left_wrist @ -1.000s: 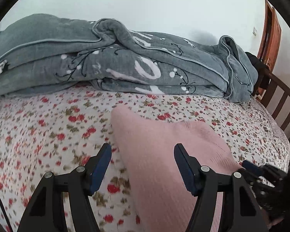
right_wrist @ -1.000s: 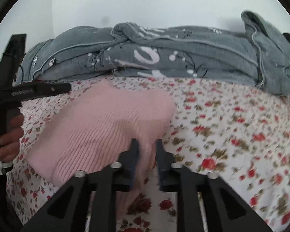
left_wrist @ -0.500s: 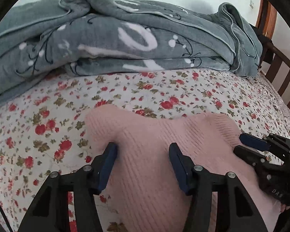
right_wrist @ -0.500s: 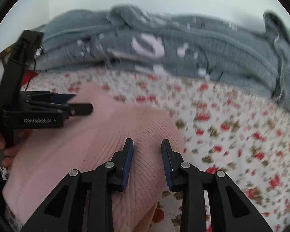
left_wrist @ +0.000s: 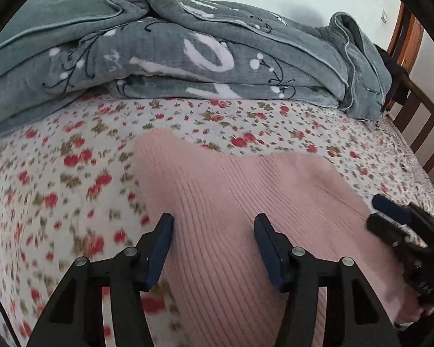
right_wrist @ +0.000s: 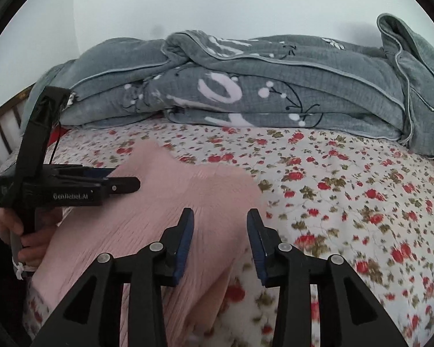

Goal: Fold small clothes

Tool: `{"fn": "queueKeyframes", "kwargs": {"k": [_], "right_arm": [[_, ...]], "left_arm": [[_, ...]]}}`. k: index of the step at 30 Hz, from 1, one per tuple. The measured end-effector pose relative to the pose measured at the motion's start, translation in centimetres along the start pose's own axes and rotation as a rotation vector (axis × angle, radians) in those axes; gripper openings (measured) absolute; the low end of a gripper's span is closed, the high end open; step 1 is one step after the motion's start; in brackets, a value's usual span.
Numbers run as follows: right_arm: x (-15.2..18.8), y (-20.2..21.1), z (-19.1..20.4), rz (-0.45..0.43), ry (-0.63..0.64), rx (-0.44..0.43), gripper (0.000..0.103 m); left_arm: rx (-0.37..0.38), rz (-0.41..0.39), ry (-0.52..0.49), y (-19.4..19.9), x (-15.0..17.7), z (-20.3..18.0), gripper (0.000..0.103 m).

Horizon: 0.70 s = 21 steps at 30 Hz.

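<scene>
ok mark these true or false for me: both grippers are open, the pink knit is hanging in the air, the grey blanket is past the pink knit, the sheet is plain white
1. Both the left gripper and the right gripper are open. True.
2. The pink knit garment hangs in the air. False: it lies on the bed.
3. The grey blanket is bunched beyond the garment, near the wall. True.
4. The bedsheet is plain white. False: it has a red floral print.
</scene>
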State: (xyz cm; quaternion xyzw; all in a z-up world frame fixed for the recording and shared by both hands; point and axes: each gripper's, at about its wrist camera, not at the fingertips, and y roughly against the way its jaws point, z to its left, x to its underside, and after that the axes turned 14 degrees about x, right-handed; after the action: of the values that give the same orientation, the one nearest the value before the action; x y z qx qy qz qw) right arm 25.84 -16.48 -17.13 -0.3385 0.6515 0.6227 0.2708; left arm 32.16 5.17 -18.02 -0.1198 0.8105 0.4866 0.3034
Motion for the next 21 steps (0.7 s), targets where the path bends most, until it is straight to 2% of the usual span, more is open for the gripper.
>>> {"fn": "queueKeyframes", "kwargs": {"k": [6,9,13,16,18,21], "right_arm": [[2.4,0.0,-0.2,0.027,-0.003,0.077,0.038],[2.3,-0.1,-0.3,0.038,-0.023,0.071,0.038],[2.5,-0.1,0.2,0.020,0.006,0.103,0.038],[2.8,0.0,0.4,0.008,0.010,0.109,0.038],[2.9,-0.2,0.2,0.002,0.002,0.102,0.040],[3.2,-0.4,-0.2,-0.004,-0.025,0.087,0.041]], "left_arm": [[0.009,-0.032,0.012,2.8,3.6,-1.8,0.063],[0.022,-0.050,0.042,3.5,5.3,-1.6,0.063],[0.069,-0.071,0.117,4.3,6.2,-0.9,0.063],[0.070,-0.077,0.115,4.2,6.6,-1.2,0.063],[0.066,-0.084,0.110,3.5,7.2,-1.1,0.067],[0.116,-0.133,0.144,3.0,8.0,-0.1,0.075]]}}
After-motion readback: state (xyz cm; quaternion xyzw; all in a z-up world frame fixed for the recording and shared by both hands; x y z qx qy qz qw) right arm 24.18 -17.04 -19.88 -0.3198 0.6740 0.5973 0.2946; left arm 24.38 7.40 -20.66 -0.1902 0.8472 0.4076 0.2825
